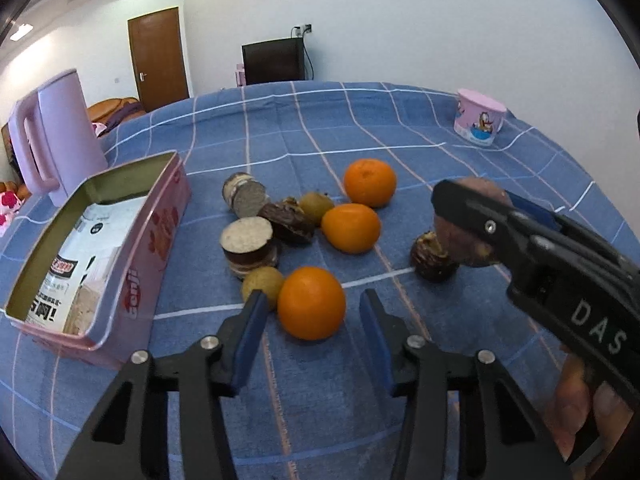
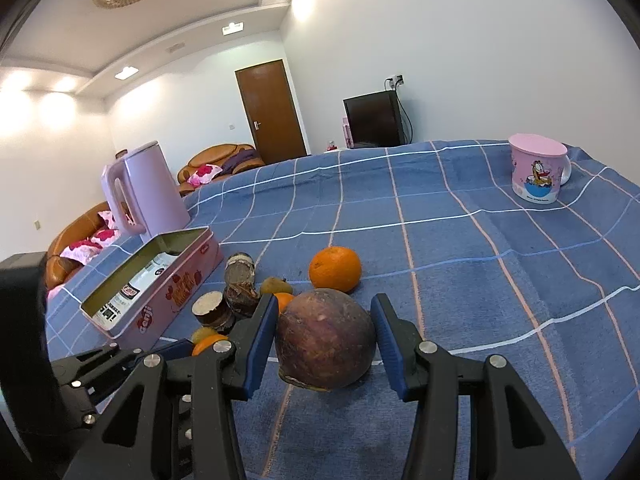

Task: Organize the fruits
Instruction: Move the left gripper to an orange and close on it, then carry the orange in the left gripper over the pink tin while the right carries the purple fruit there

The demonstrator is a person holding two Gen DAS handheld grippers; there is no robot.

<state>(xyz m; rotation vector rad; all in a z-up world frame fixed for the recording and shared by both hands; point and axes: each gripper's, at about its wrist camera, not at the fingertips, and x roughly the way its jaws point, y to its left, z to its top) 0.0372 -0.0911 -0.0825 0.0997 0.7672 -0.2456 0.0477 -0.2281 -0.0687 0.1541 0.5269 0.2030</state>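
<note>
Where tin point(image 1: 116, 264) lies open: packets point(image 1: 76, 276) inside.

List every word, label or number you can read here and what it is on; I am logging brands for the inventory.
"DAS": white letters on the black body of the right gripper.
"Genji": white brand name on the side of the pink tin.
Packet inside the tin: a red logo and dark characters, too blurred to read.
Pink mug: a cartoon picture with a line of small print below, too small to read.
</note>
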